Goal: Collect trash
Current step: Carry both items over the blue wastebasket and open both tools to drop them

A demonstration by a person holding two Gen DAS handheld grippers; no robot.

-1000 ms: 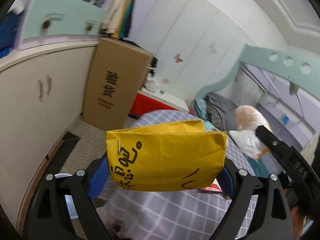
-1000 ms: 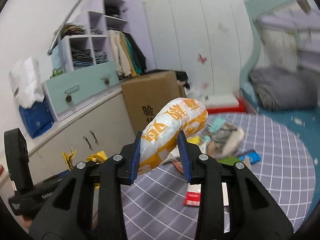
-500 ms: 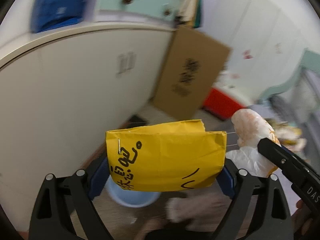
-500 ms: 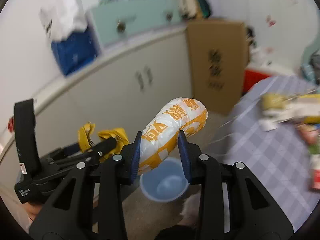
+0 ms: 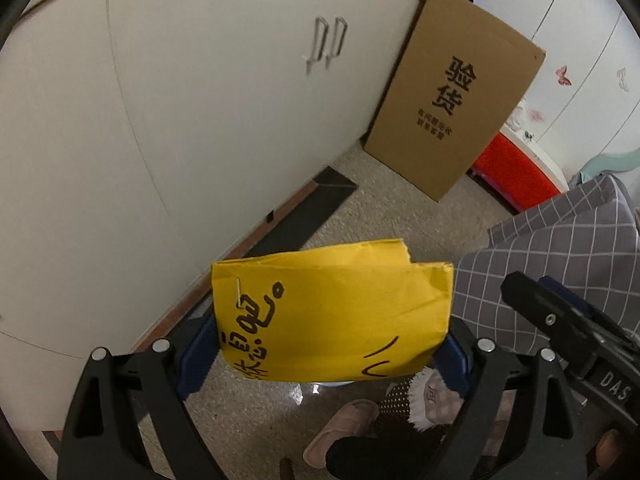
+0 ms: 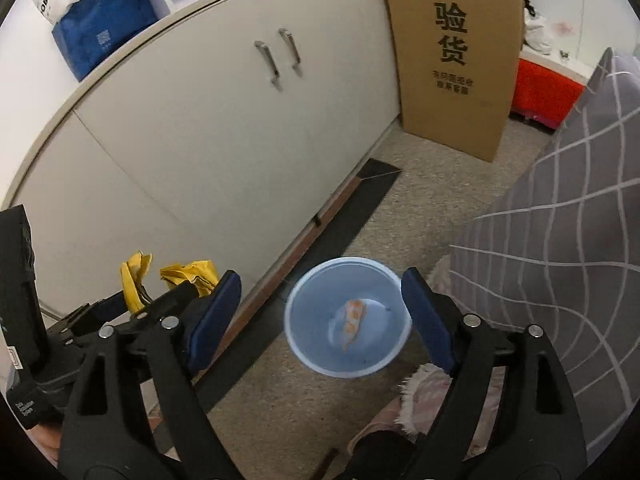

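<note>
Dim, even indoor light; fisheye-warped edges, slight blur.

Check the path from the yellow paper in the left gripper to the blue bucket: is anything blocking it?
Nothing visible does. The yellow paper sits clamped in the left gripper; the blue bucket stands open-topped on the floor, holding only an orange-and-white wrapper. The right gripper, jaws opening, holds nothing.

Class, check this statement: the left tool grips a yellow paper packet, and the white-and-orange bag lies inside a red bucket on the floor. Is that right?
Not quite: the bucket is light blue, not red, as the right wrist view shows. The rest holds: the white-and-orange bag lies inside it on the floor, and the left tool grips the yellow paper packet.
</note>
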